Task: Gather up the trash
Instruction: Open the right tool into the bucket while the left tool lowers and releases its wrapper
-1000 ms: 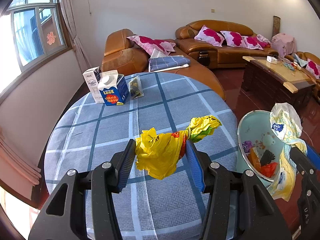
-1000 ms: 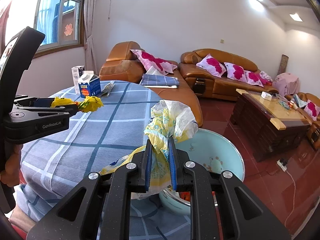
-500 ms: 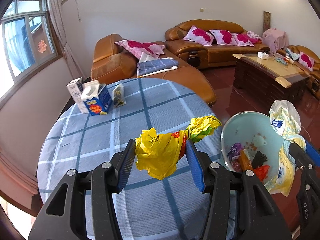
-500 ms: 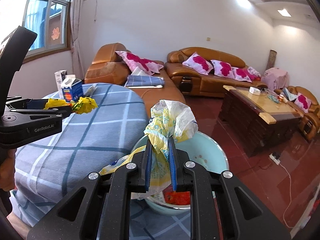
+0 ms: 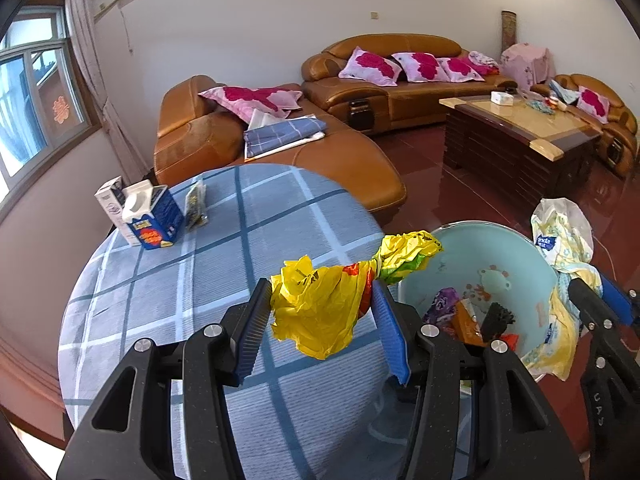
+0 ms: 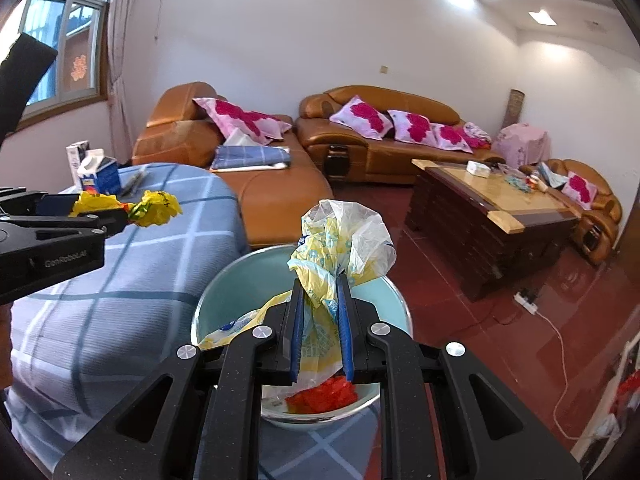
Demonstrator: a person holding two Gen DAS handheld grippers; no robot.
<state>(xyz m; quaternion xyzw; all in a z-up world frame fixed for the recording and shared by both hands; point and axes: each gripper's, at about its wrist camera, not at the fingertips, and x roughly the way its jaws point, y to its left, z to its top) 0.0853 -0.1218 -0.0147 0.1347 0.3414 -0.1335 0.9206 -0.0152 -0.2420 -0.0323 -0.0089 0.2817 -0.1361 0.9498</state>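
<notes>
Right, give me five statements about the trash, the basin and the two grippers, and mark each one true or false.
1. The left gripper holds a crumpled yellow wrapper. True.
2. The right gripper is empty. False: it is shut on a thin white-and-yellow plastic bag.
3. The light blue basin already holds some trash. True.
4. The blue milk carton lies in the basin. False: it stands on the checked tablecloth, far from the basin.
5. The yellow wrapper rests flat on the tablecloth. False: it hangs between the pads, above the cloth.
</notes>
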